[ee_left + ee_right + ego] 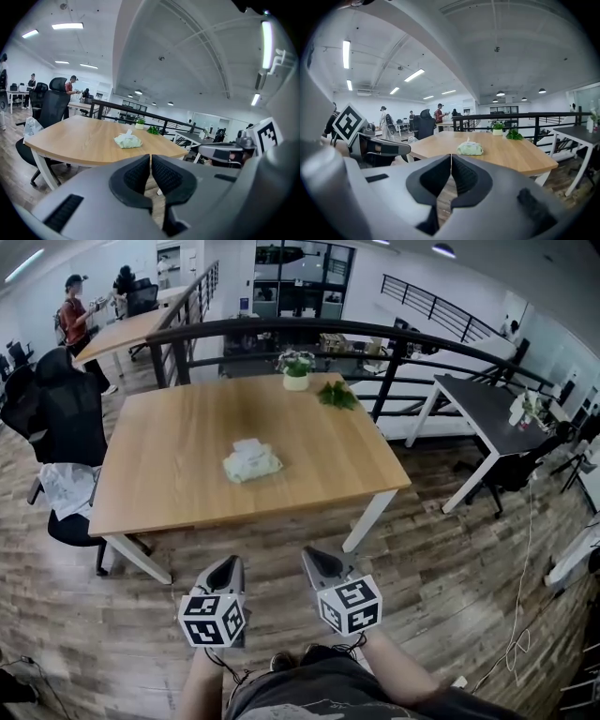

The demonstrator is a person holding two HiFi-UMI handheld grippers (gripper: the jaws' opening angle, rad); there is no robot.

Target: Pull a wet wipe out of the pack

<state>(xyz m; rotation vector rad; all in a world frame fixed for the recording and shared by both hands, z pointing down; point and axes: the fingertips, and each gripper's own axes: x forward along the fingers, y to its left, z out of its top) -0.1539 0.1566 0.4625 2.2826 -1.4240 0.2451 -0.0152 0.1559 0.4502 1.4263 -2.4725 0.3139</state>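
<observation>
"Holding anything in these?"
"No. Your left gripper (pixel 150 160) and right gripper (pixel 451 159) are both clenched on nothing, over the plank floor (pixel 281 549) just short of the light wooden table's (pixel 319 456) near edge."
"Room ahead?"
"Bare tabletop all round the pale green wet wipe pack (pixel 251 464). It lies mid-table, long axis roughly along that near edge, with a white wipe (pixel 247 445) standing out of its top. A black office chair (pixel 66 418) crowds the left end."

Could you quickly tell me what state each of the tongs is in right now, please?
Left tongs: closed, holding nothing.
Right tongs: closed, holding nothing.
</observation>
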